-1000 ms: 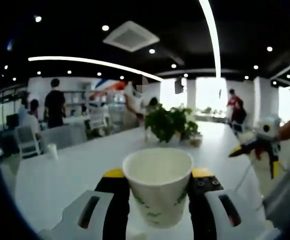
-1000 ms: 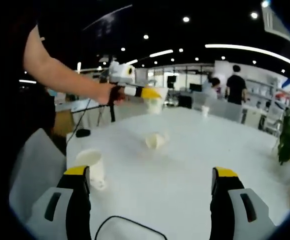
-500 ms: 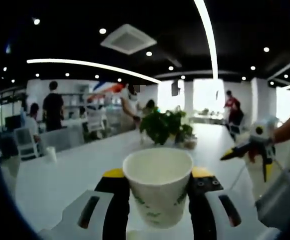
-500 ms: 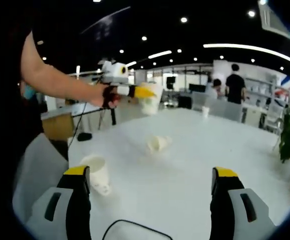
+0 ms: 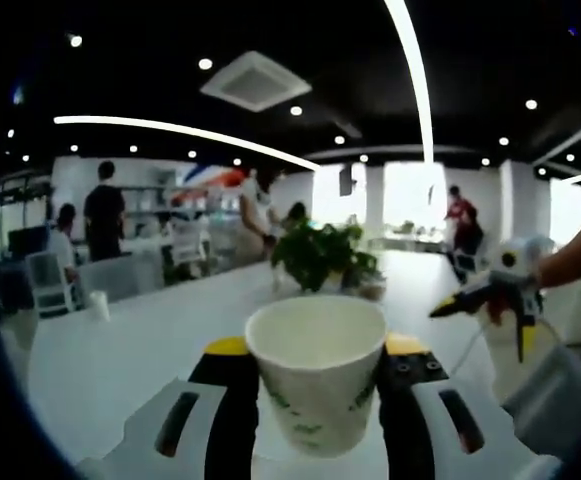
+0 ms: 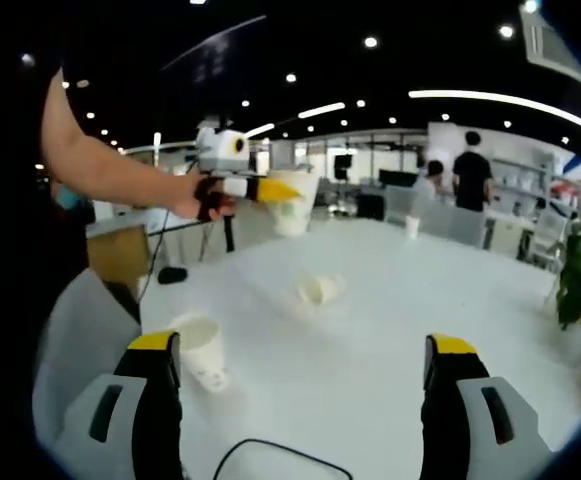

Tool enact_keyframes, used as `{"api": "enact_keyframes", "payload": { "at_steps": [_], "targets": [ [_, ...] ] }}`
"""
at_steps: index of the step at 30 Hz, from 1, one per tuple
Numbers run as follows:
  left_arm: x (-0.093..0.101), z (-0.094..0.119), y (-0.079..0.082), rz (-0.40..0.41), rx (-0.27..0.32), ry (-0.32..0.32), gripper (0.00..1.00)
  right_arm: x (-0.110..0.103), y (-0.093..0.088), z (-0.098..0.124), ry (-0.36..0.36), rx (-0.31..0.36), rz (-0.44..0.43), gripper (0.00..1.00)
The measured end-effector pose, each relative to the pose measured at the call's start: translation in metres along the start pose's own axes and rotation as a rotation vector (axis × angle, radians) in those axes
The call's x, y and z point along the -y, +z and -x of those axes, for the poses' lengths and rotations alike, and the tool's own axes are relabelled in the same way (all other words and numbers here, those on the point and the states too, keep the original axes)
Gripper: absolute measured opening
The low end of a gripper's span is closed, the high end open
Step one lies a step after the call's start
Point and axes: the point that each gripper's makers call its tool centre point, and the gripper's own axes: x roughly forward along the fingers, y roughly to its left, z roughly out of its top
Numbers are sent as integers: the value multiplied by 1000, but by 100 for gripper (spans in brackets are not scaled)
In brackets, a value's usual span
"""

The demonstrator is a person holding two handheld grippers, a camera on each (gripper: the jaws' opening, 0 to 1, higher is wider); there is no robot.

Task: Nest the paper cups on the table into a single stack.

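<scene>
My left gripper [image 5: 317, 349] is shut on a white paper cup [image 5: 317, 395] with green print, held upright above the white table [image 5: 120, 360]. In the right gripper view that same left gripper [image 6: 273, 188] and its cup [image 6: 295, 203] hang over the table's far left. My right gripper [image 6: 305, 385] is open with nothing between its jaws. Ahead of its left jaw an upright cup [image 6: 202, 352] stands on the table. Farther on, another cup [image 6: 317, 290] lies on its side. A small cup [image 6: 411, 226] stands at the far end. The right gripper [image 5: 457, 303] enters the left gripper view from the right.
A potted plant [image 5: 320, 258] stands on the table's far part, seen also as the plant [image 6: 580, 270] at the right edge. A small black object [image 6: 170, 274] lies near the left table edge. A cable [image 6: 270, 452] loops near my jaws. People and chairs are beyond the table.
Both views have shifted slightly with the hands. The right gripper shows further left in the left gripper view. The left gripper keeps hold of its cup; the cups on the table have not moved.
</scene>
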Motion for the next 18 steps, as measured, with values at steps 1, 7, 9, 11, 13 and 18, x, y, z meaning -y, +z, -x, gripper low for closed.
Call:
{"api": "enact_keyframes", "payload": {
  "at_steps": [1, 7, 9, 11, 13, 18],
  "targets": [
    [3, 1, 2, 6, 9, -3, 44, 0, 0, 0, 1, 0, -1, 100],
    [3, 5, 5, 5, 21, 5, 44, 0, 3, -2, 1, 2, -3, 100],
    [3, 4, 5, -1, 20, 8, 44, 1, 3, -2, 2, 1, -2, 100],
    [4, 4, 6, -7, 19, 7, 44, 2, 3, -2, 2, 2, -3, 100],
    [5, 3, 7, -11, 18, 7, 44, 3, 4, -3, 5, 1, -2, 100],
    [11, 2, 13, -12, 32, -1, 44, 6, 8, -4, 7, 2, 2, 100]
  ]
}}
